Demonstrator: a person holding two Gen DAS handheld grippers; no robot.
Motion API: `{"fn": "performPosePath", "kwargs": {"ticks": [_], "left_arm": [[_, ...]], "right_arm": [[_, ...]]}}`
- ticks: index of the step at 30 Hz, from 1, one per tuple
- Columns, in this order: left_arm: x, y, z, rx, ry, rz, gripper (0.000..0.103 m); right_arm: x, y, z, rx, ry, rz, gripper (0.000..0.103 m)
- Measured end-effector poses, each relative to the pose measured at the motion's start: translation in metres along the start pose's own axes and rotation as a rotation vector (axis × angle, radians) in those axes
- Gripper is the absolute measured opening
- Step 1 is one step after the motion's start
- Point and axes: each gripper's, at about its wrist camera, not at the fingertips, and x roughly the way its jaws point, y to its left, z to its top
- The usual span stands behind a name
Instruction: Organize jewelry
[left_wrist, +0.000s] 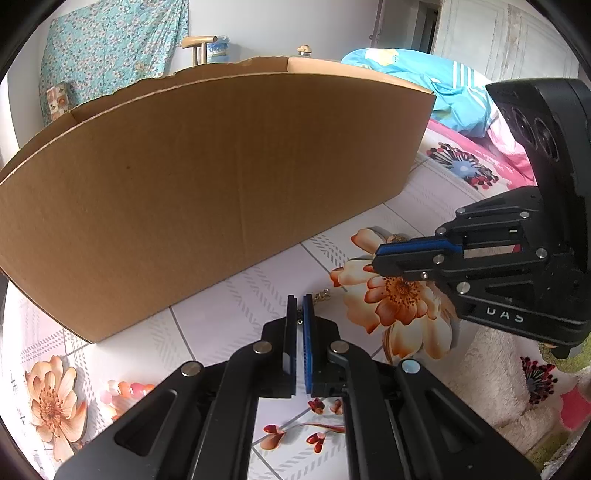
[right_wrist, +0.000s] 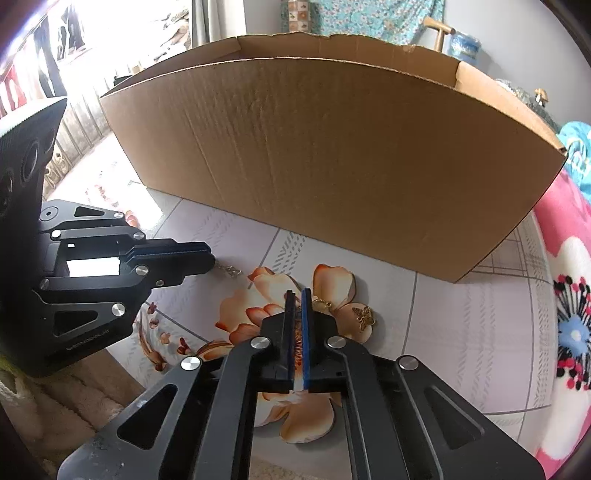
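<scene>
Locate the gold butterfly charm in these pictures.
In the right wrist view, the gold butterfly charm lies on the floral cloth, just right of the right hand-held gripper, in front of the cardboard box.

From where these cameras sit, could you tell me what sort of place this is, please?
Probably a bedroom at home: a flower-printed sheet covers the work surface, folded blue bedding and a pink floral blanket lie beside it, and a floral cloth hangs behind the cardboard box.
</scene>
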Motion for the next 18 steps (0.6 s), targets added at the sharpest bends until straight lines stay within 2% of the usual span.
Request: {"fn": "performPosePath", "kwargs": {"ticks": [6, 8, 13, 18], "left_arm": [[0.000, 0.001, 0.000, 0.001, 0.002, -0.002, 0.002], [0.000, 0.001, 0.001, -0.001, 0.002, -0.003, 0.002], [0.000, 0.001, 0.001, 0.001, 0.004, -0.003, 0.002], [0.001, 0.000, 0.002, 0.005, 0.007, -0.004, 0.003]], "right_arm": [[-0.009, -0.012, 0.001, 0.039, -0.003, 0.032, 0.009], [-0.008, -0.016, 0.002, 0.058, 0.001, 0.041, 0.016], [-0.002, -0.019, 0.004, 0.061, 0.010, 0.024, 0.027], [0.005, -0.015, 0.008, 0.014, 0.039, 0.021, 0.029]]}}
